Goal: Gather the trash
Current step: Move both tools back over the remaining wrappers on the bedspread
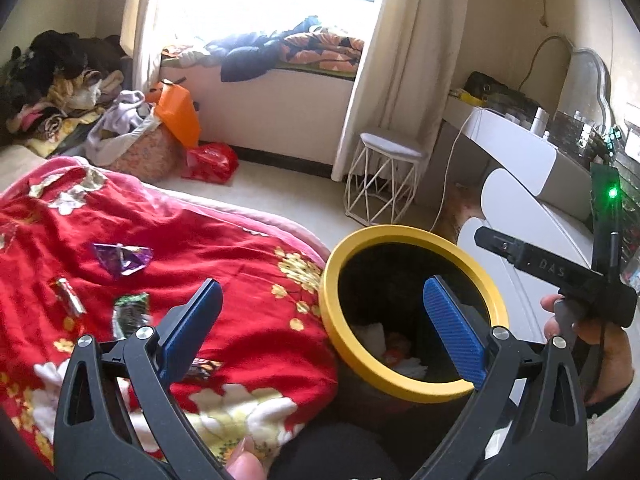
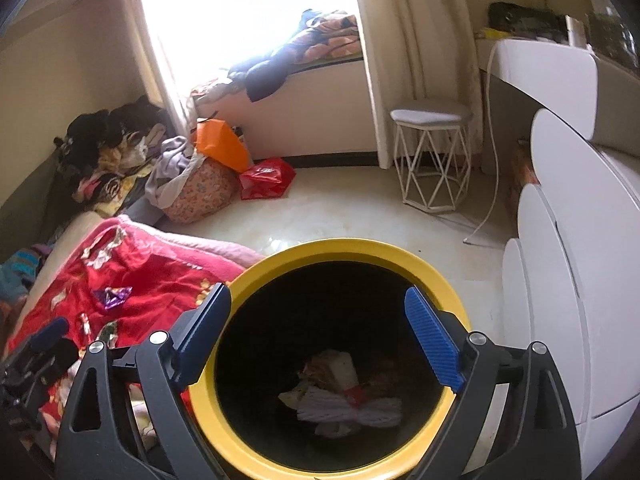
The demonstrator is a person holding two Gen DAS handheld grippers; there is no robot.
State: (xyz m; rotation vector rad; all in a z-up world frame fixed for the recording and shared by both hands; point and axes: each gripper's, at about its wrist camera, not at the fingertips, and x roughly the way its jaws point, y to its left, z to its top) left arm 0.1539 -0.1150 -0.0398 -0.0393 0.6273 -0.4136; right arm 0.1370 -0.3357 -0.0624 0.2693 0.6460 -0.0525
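Note:
A black bin with a yellow rim (image 1: 334,320) (image 2: 248,276) stands beside the bed; crumpled paper and wrappers (image 2: 344,400) lie at its bottom. On the red floral blanket (image 1: 224,248) lie a purple wrapper (image 1: 122,258) (image 2: 112,296), a silver-red wrapper (image 1: 68,294), a green-black wrapper (image 1: 128,314) and a brown wrapper (image 1: 202,368) behind the left finger. My left gripper (image 1: 322,320) is open and empty above the blanket's edge and the bin's rim. My right gripper (image 2: 318,332) is open and empty over the bin's mouth; it also shows at the right of the left wrist view (image 1: 560,272).
A white wire stool (image 1: 386,178) (image 2: 432,156) stands on the pale floor by the curtain. White drawers (image 2: 560,280) and a dressing table (image 1: 520,152) are on the right. Clothes piles, an orange bag (image 1: 176,116) and a red bag (image 2: 266,178) lie by the window seat.

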